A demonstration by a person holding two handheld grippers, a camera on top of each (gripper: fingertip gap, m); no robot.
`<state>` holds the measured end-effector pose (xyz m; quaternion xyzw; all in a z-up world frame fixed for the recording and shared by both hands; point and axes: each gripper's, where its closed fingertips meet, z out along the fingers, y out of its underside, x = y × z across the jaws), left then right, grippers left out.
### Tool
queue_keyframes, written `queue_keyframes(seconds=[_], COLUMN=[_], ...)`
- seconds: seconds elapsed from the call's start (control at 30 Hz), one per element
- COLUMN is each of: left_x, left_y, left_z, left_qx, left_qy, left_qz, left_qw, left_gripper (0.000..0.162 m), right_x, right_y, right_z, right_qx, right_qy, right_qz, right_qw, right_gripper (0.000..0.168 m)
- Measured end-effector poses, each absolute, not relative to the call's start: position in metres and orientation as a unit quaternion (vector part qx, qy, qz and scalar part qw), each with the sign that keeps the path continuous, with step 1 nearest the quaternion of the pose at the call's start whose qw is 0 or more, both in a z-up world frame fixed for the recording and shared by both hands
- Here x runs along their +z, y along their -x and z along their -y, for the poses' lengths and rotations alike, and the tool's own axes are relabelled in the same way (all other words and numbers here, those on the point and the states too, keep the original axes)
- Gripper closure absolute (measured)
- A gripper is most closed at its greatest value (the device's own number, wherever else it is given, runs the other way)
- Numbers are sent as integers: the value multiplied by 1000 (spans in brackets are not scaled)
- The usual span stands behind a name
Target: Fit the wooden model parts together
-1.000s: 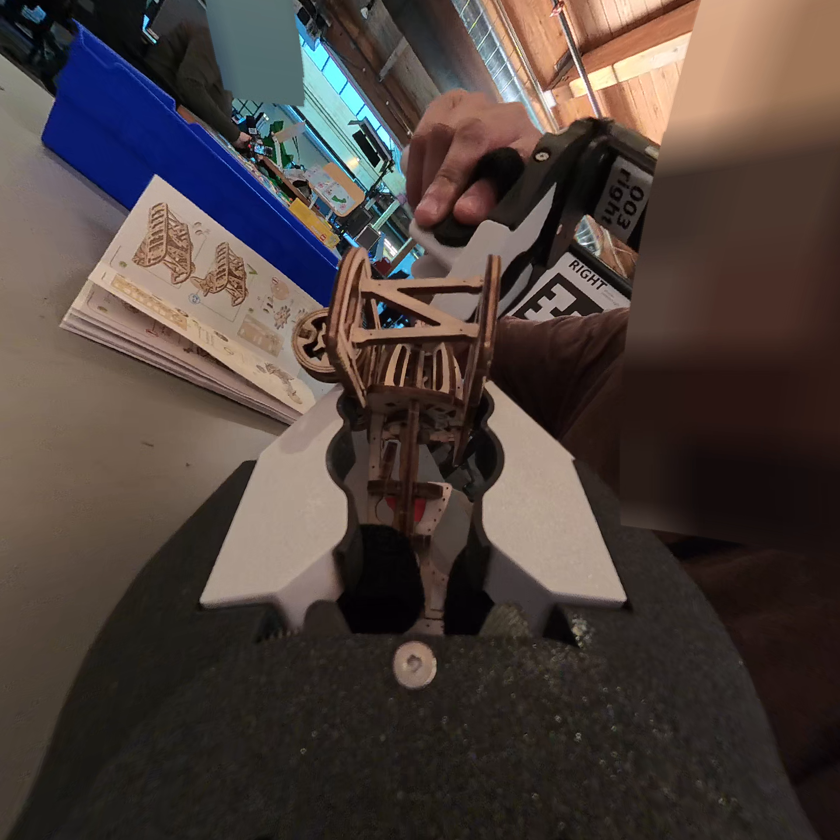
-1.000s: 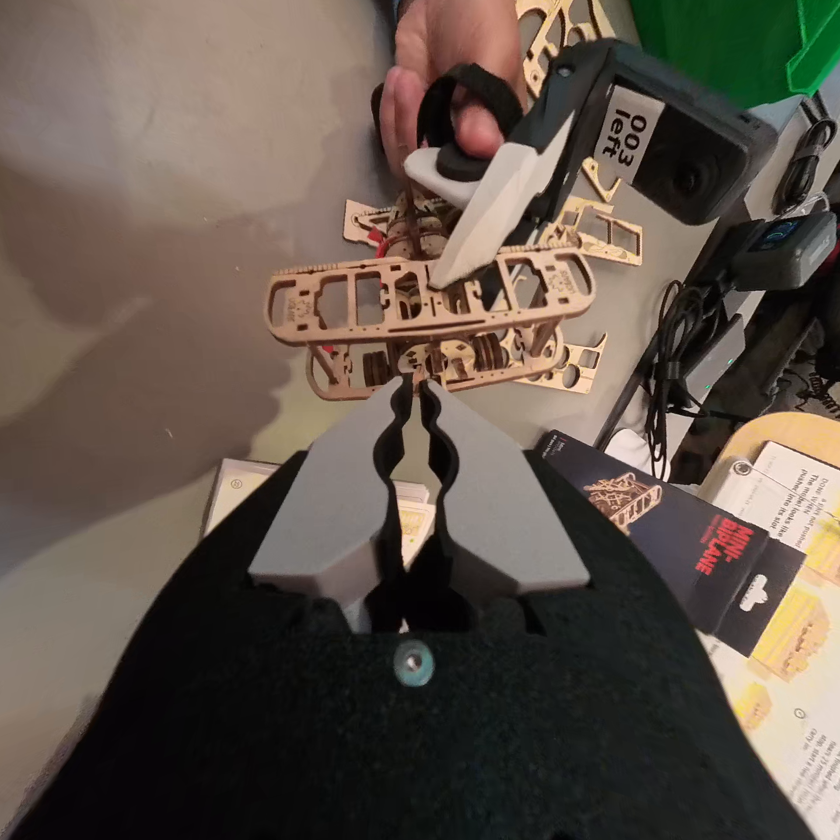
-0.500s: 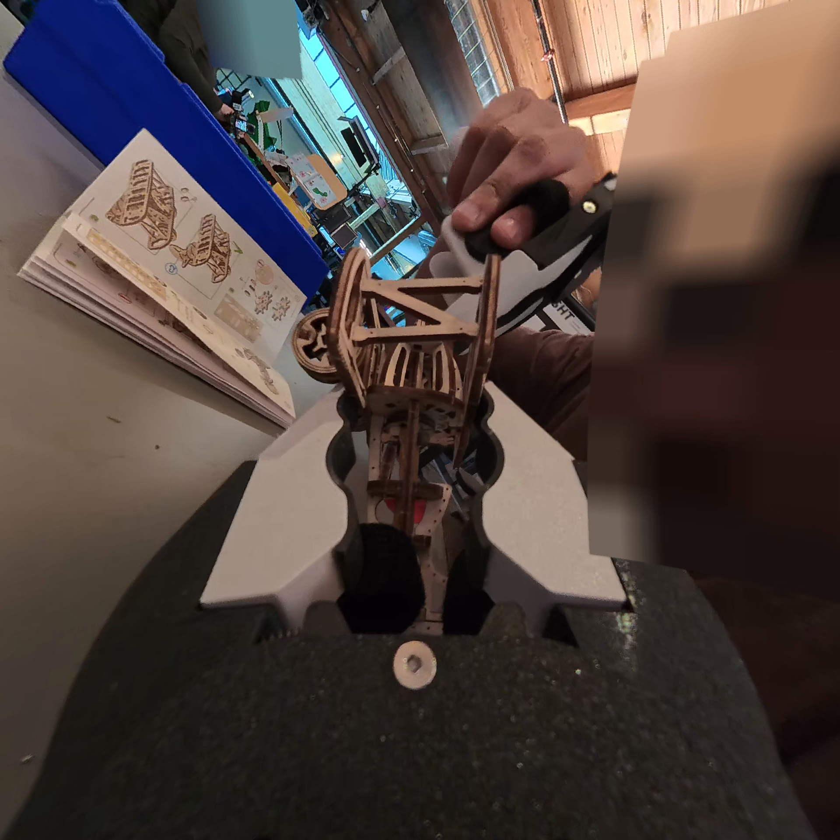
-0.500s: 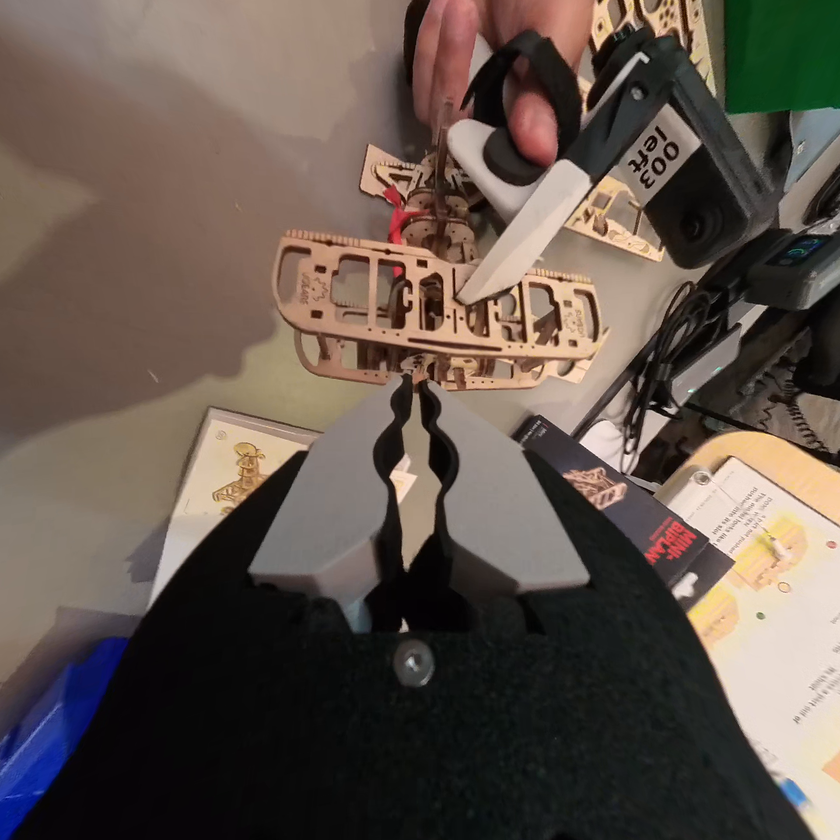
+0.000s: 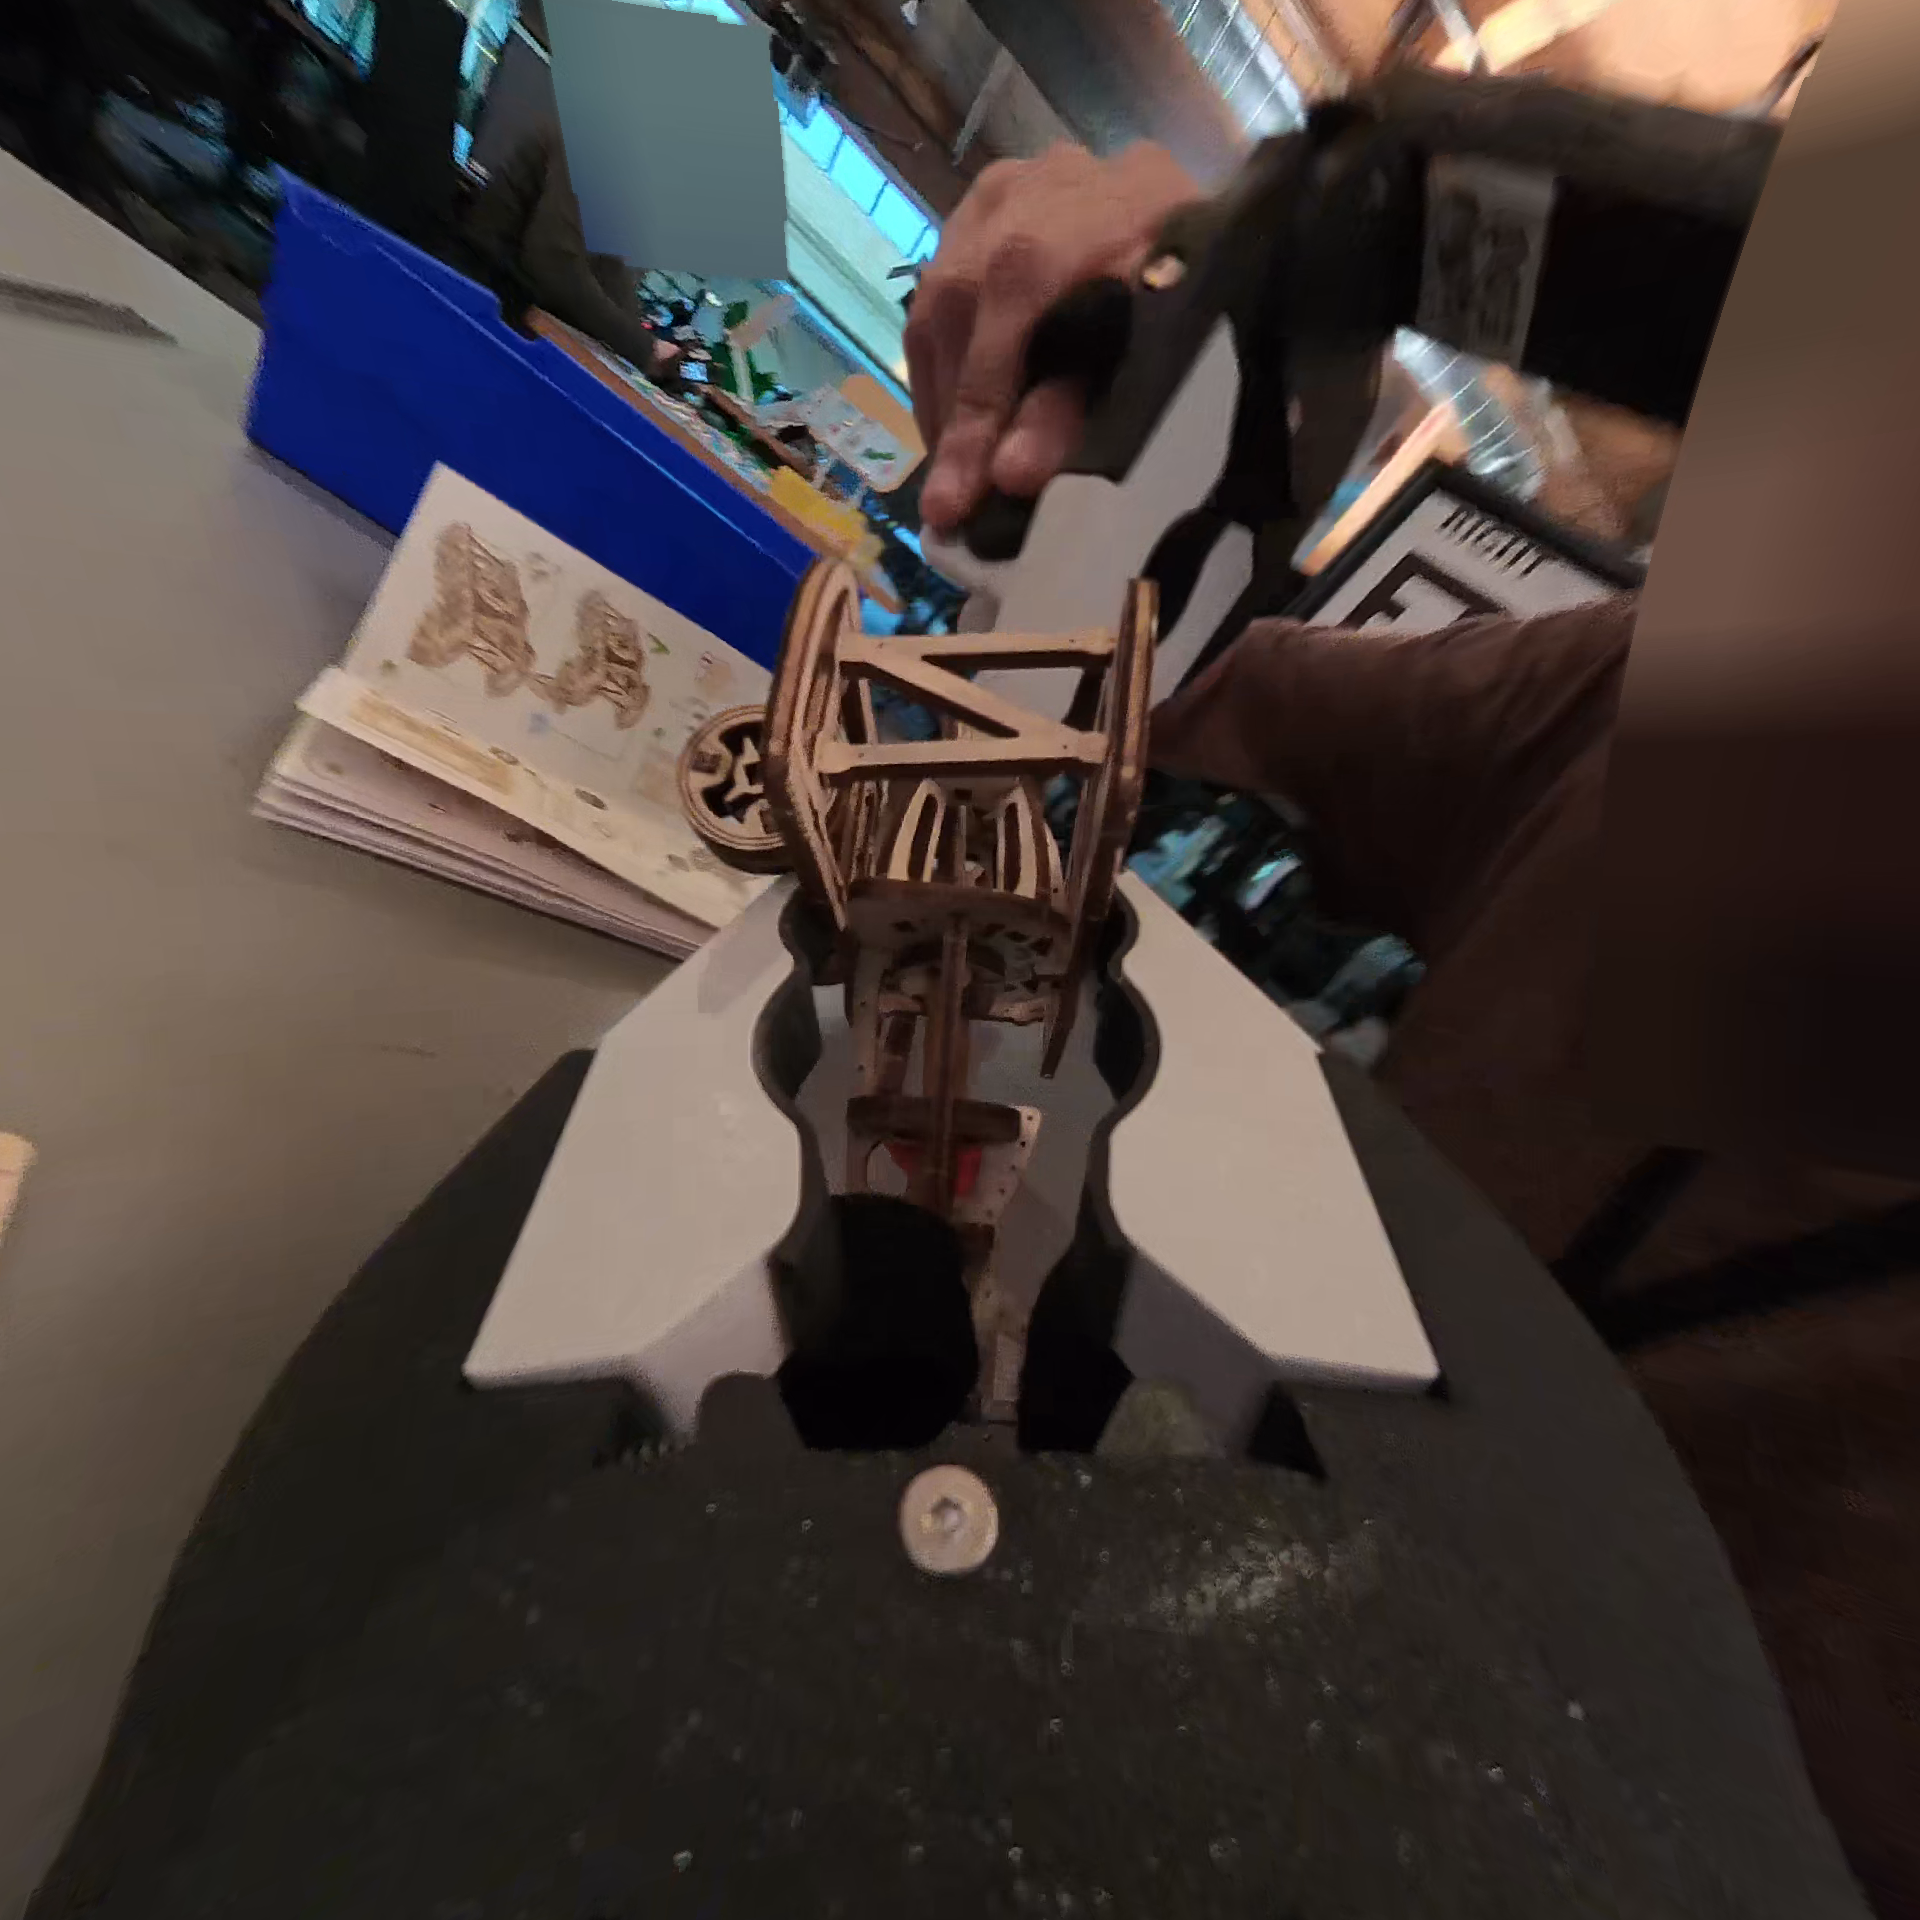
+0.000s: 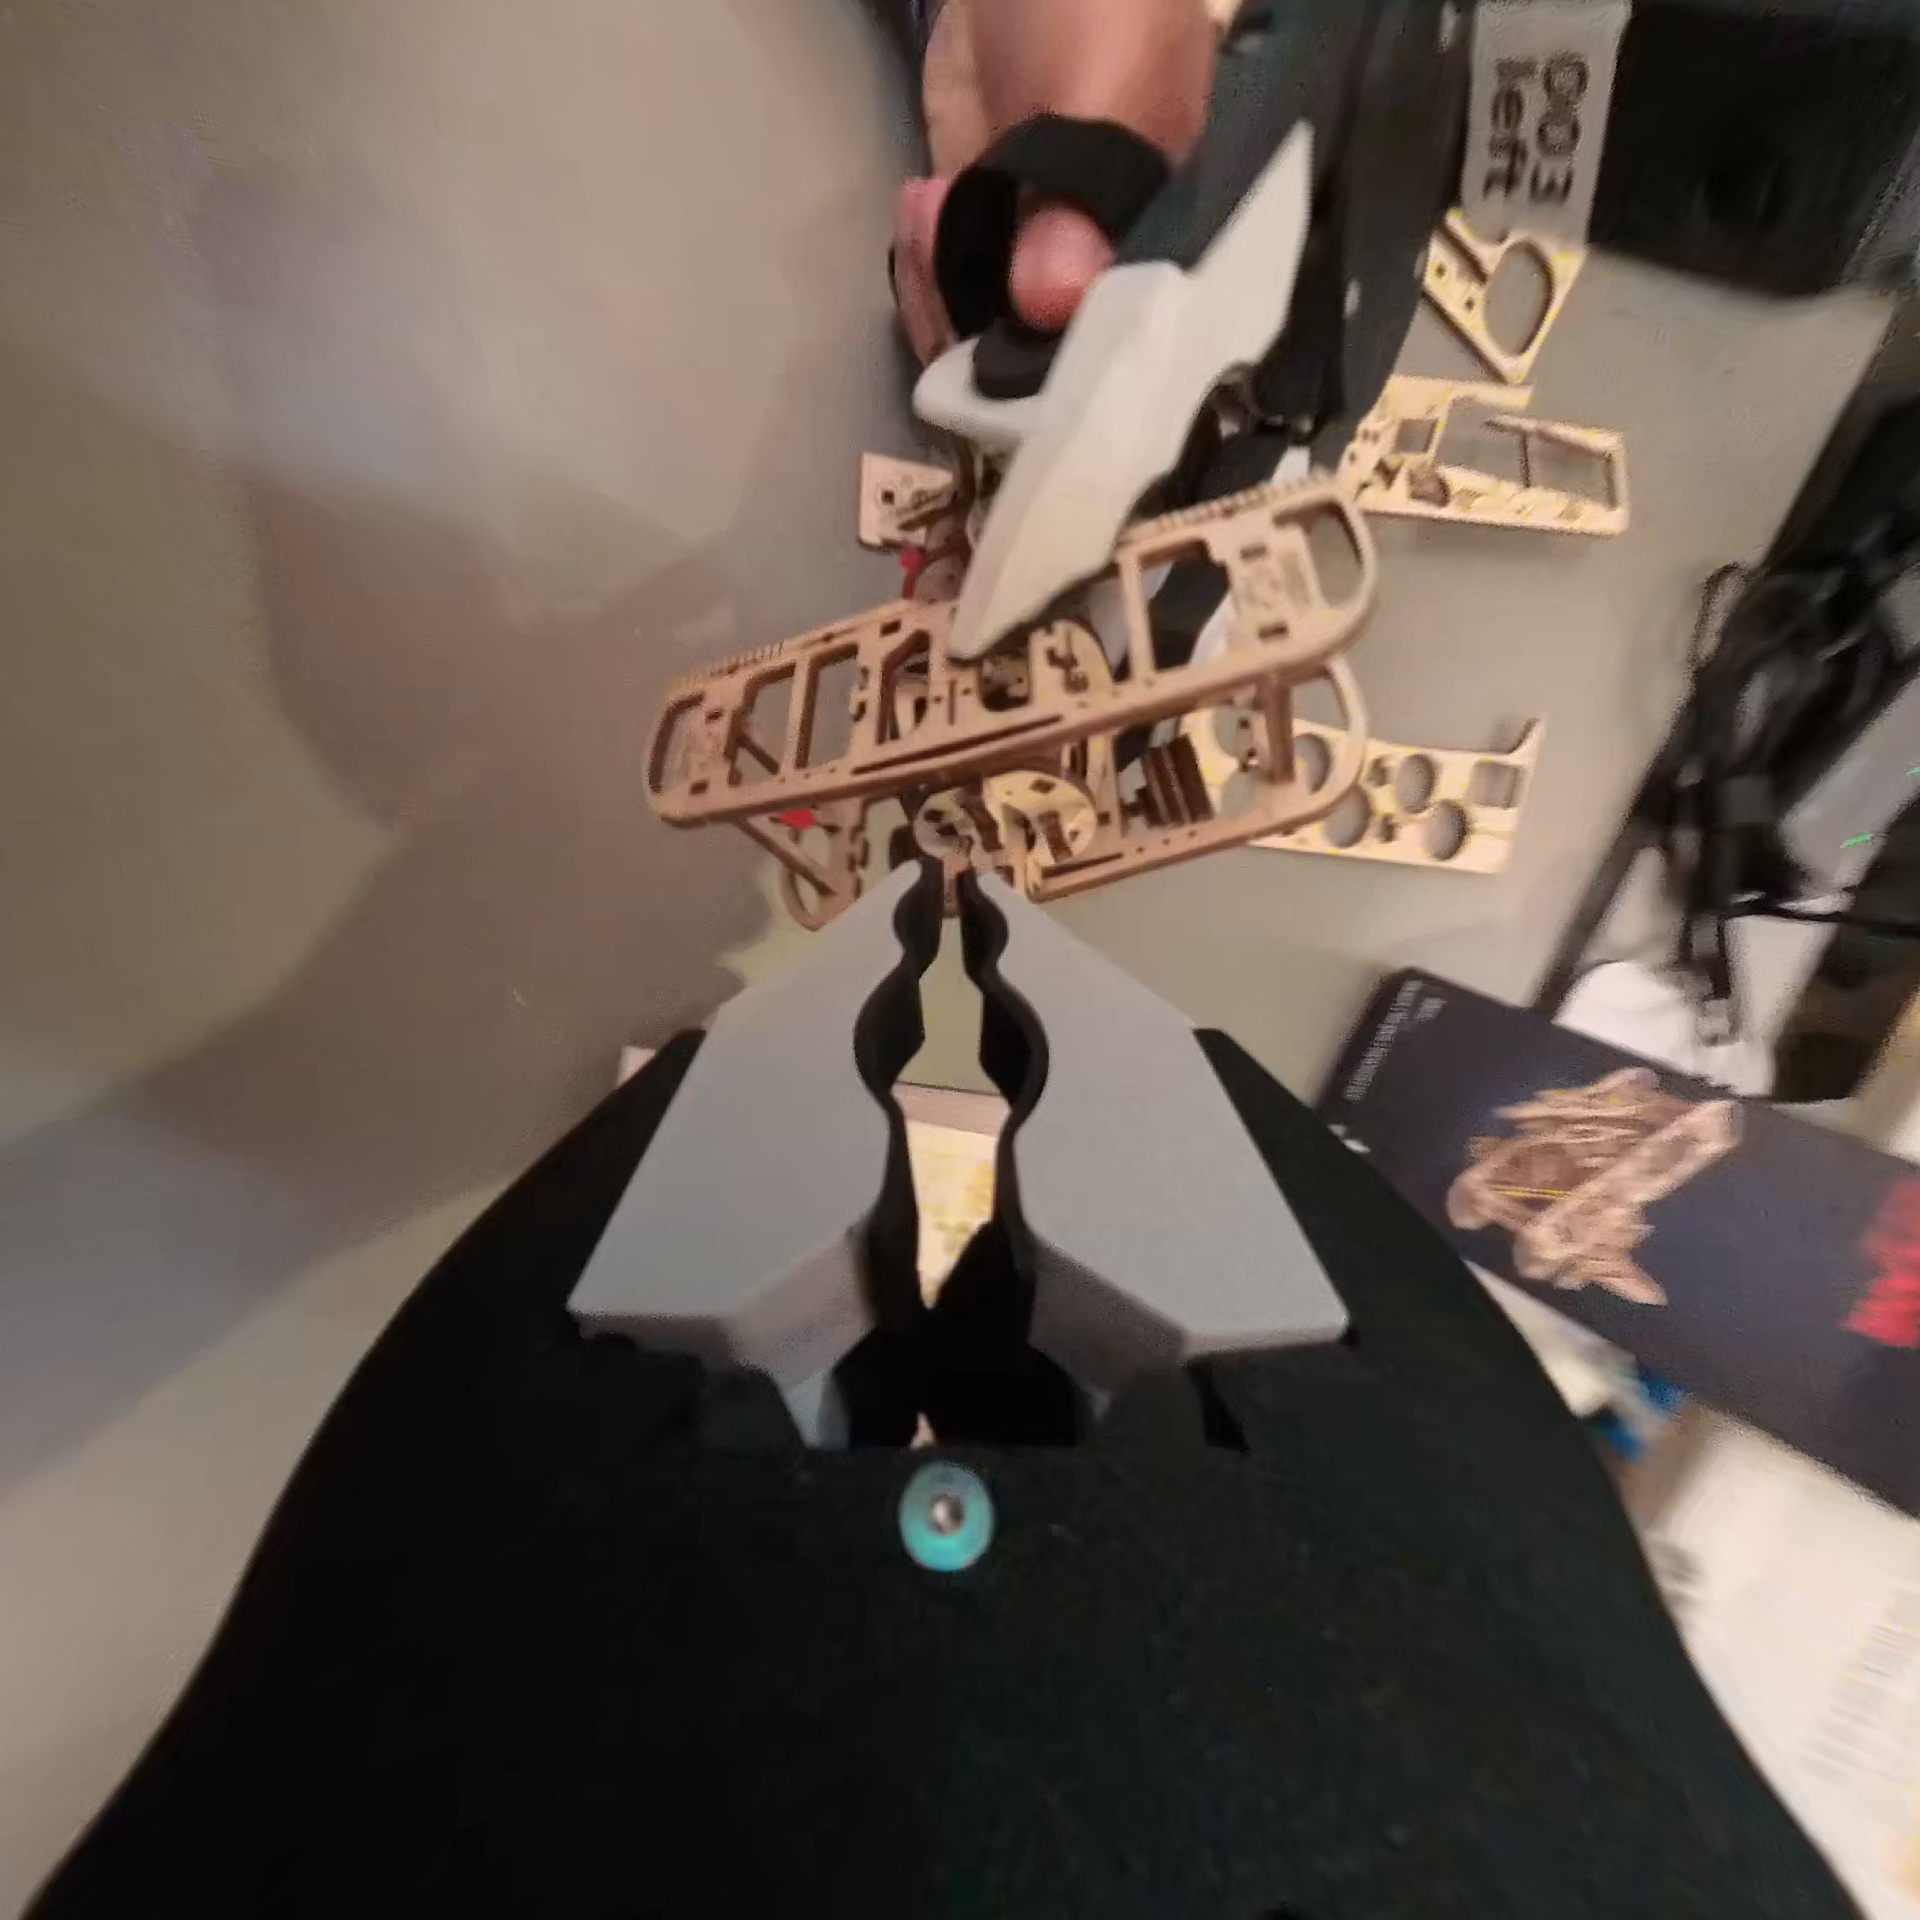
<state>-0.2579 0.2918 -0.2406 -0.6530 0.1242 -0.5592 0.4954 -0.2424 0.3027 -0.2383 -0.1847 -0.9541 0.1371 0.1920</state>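
A wooden biplane model (image 5: 956, 790) is held in the air over the grey table. My left gripper (image 5: 956, 914) is shut on its fuselage, and the wings and a wheel (image 5: 727, 779) stick out past the fingers. In the right wrist view the model (image 6: 997, 717) is tilted, its right wing end higher. My right gripper (image 6: 940, 883) is nearly closed, with its tips pinched on a small round part (image 6: 943, 831) at the model's front. The left gripper's white finger (image 6: 1049, 499) presses on the upper wing. The right gripper's white finger (image 5: 1091, 520) shows behind the model.
An open instruction booklet (image 5: 499, 707) and a blue bin (image 5: 468, 416) lie on the table. Empty wooden part sheets (image 6: 1486, 457) lie under the model. A dark model box (image 6: 1662, 1174), papers and black cables (image 6: 1818, 675) are on the right.
Both grippers have kept their hold. The model has tilted in the right view, its right wing end rising. Both views have swung and are blurred.
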Motion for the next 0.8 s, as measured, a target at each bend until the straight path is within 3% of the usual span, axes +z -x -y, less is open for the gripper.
queue_keyframes(seconds=[0.23,0.53,0.67,0.73,0.8], left_x=[-234,-234,-231,-231,-230], left_y=[253,254,254,256,261], left_z=[-295,-303,-302,-303,-305], left_qx=[-461,-357,-347,-343,-335], left_qy=[656,665,658,658,657], left_qz=[-164,-184,-188,-185,-176], left_qw=[574,630,641,645,652], left_gripper=[114,114,114,114,114], right_x=[-232,-231,-231,-243,-273], right_y=[232,227,209,178,145], right_z=[-304,-319,-315,-306,-306], right_qx=[263,313,402,382,296], right_qy=[311,382,449,456,440], right_qz=[907,864,797,788,825], right_qw=[111,97,-39,-159,-197], right_gripper=[166,166,166,166,166])
